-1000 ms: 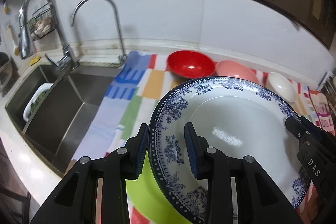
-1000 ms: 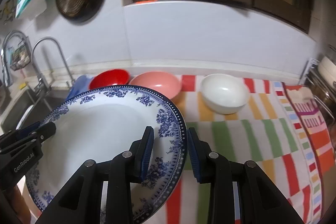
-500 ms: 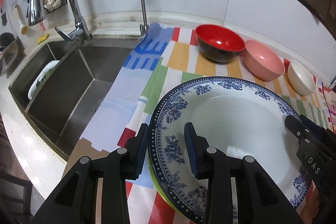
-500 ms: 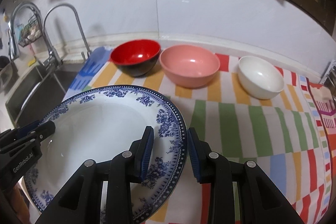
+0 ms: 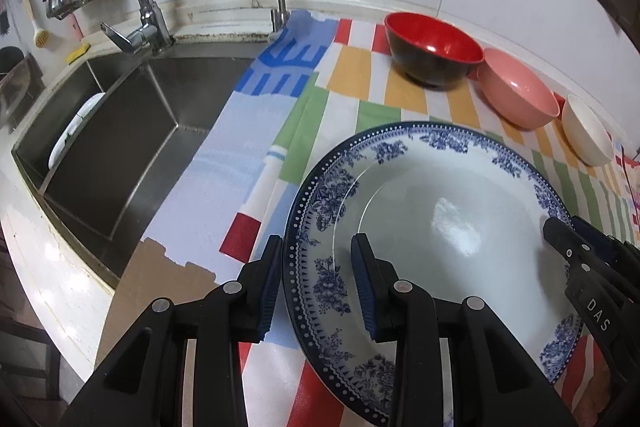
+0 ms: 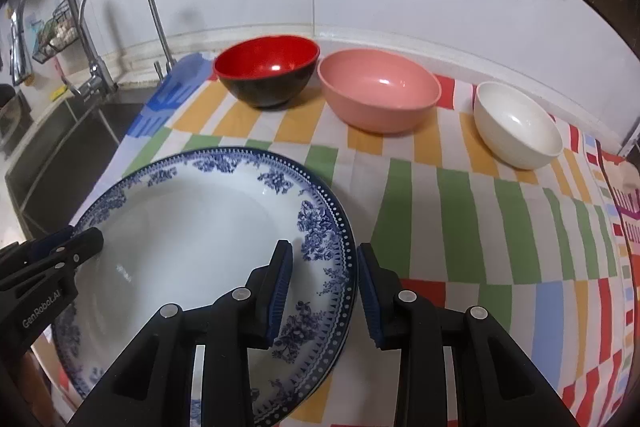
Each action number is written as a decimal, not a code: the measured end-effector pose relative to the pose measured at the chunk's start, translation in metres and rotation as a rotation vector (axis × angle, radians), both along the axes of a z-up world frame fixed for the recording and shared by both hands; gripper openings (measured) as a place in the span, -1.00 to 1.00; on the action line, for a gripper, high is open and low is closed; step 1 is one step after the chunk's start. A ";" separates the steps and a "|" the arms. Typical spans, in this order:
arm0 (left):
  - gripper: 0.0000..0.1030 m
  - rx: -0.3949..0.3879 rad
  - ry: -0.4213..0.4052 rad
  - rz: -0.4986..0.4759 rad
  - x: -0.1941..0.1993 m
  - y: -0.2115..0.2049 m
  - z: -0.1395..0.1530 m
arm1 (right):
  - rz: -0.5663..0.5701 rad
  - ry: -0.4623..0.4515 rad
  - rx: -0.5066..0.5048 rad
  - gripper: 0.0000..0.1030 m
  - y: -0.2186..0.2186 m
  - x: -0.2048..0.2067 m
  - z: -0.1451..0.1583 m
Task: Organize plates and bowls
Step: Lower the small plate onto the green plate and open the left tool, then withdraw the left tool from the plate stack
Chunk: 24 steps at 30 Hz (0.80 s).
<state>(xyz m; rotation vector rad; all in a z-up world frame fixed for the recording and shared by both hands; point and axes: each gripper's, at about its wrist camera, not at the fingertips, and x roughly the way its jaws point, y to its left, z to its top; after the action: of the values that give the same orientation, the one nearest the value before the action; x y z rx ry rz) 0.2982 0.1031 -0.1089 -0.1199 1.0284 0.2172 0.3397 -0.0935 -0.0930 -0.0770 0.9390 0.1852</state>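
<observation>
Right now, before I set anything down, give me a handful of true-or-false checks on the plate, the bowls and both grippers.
1. Both grippers straddle the plate rim from opposite sides. True: left gripper, right gripper.
2. The three bowls are stacked inside one another. False: the red bowl, pink bowl and white bowl stand separately in a row.
3. The red bowl is the one nearest the sink. True.
4. The plate is plain white. False: its rim has a blue floral pattern.
5. The white bowl sits between the red and pink ones. False: the pink bowl is in the middle.
</observation>
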 end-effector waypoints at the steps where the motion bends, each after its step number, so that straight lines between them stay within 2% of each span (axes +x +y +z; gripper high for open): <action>1: -0.33 0.000 0.003 0.001 0.000 0.000 -0.001 | 0.001 0.004 -0.002 -0.35 0.000 0.000 -0.001; 10: -0.34 0.006 0.026 -0.006 0.001 -0.002 -0.011 | 0.014 0.043 -0.013 -0.35 -0.001 0.001 -0.013; 17: -0.32 0.033 -0.002 -0.006 0.003 -0.004 -0.007 | 0.028 0.062 -0.028 -0.34 -0.002 0.001 -0.020; 20: -0.14 0.049 -0.027 -0.009 0.003 -0.008 0.000 | 0.028 0.049 -0.025 -0.33 -0.003 0.000 -0.019; 24: 0.12 0.079 -0.082 -0.035 0.001 -0.017 0.015 | 0.007 0.046 -0.022 -0.15 -0.012 0.001 -0.014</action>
<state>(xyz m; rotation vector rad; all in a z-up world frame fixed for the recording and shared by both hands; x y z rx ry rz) 0.2988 0.0857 -0.0935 -0.0391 0.9384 0.2194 0.3404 -0.1053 -0.1073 -0.0973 0.9865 0.1837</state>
